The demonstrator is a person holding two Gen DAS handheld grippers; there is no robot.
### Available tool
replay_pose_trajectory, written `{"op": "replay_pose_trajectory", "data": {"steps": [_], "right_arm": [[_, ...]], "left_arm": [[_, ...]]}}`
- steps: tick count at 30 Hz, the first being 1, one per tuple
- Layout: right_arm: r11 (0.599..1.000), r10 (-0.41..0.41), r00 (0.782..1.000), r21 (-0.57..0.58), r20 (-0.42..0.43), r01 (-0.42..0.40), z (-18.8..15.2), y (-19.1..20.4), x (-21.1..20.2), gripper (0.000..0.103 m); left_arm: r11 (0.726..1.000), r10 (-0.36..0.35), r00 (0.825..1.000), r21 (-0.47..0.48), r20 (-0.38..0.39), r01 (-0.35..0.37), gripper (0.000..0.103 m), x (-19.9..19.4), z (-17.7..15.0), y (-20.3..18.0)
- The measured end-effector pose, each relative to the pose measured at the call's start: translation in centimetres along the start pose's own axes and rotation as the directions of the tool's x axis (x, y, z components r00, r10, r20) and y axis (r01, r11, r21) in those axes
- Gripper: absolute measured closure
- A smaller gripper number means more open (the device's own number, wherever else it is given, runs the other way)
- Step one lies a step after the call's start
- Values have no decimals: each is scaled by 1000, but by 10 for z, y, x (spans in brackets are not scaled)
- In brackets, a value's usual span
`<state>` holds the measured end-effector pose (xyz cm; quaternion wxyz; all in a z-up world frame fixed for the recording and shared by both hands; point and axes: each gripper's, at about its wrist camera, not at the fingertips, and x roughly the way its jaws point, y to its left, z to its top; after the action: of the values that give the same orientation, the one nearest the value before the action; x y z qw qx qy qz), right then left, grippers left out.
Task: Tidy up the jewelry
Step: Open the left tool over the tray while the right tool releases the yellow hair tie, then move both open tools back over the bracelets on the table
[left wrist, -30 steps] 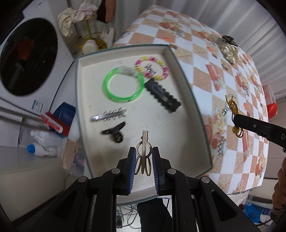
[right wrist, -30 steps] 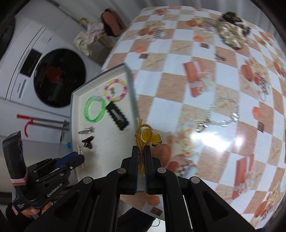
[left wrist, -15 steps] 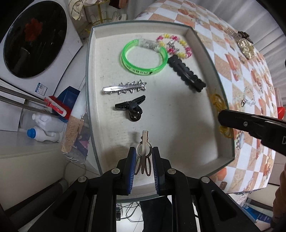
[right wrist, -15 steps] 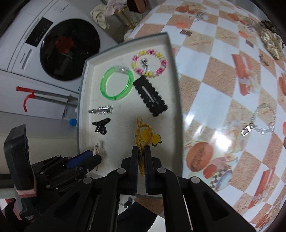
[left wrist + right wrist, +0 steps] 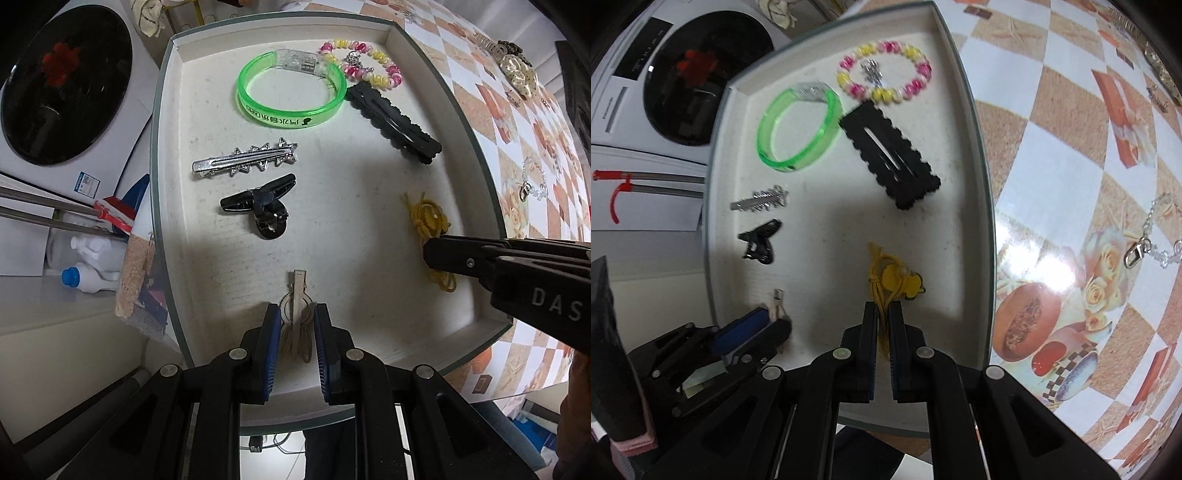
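A slim beige hair clip with a looped wire body is clamped between the blue pads of the left gripper, over the near end of the white tray. A knotted yellow cord ornament is pinched in the narrow right gripper, above the tray floor near its right wall.

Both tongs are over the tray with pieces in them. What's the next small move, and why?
Probably open the right tongs and let go of the yellow cord charm: it already hangs over bare tray floor, apart from the black scalloped clip. The left tongs, shut on the beige clip, could release next.
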<state>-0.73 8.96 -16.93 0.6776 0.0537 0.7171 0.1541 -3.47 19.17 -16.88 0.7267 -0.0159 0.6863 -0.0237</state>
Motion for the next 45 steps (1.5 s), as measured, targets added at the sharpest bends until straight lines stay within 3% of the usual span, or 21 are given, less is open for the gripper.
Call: {"op": "replay_pose_trajectory", "data": {"steps": [7,9,11,13,22,23,24,25,27,33,39,41,45], "right_arm": [[1000,-3,1000,0,-14,3,0,1,7,93],[1000,4,1000,3,-16,-4,1,1,8,85],[1000,4,1000,0,-8,-4,1,1,5,59],[1000,-8,1000,-5,5,8,1,1,6,51],[999,32,998,11,50,-33,-2,-5,-22,49],[999,38,998,15,58,-39,-2,-6,-26,47],[999,46,997,20,69,-48,-3,-7,-31,47],[998,54,995,24,81,-56,-3,-8,-37,46],[997,65,993,32,101,-69,-4,-11,-49,45],[992,82,983,83,163,-96,-14,-28,-84,35],[973,65,977,205,201,-107,-26,-52,-98,32],[965,57,975,237,215,-108,-32,-63,-103,21],[941,34,968,318,247,-114,-44,-90,-116,21]], "left_arm": [[1000,20,1000,9,-7,-20,79,0,-1,-5],[1000,28,1000,7,-12,-28,79,-1,-1,-7],[999,34,999,7,-12,-34,79,-1,-3,-8],[999,40,999,7,-11,-40,79,-3,-4,-8],[999,48,999,15,23,-48,78,-23,-5,-9],[999,47,999,16,25,-48,72,-24,-5,-9],[999,49,998,18,30,-49,35,-27,-5,-9],[998,55,998,16,43,-55,10,-31,-6,-11],[998,61,994,18,87,-63,7,-42,-5,-14],[997,48,995,62,93,-54,7,-52,2,-26],[990,31,992,132,126,-48,7,-59,15,-37],[986,22,990,159,138,-44,7,-62,22,-42],[978,-2,987,208,160,-32,7,-72,34,-60]]}}
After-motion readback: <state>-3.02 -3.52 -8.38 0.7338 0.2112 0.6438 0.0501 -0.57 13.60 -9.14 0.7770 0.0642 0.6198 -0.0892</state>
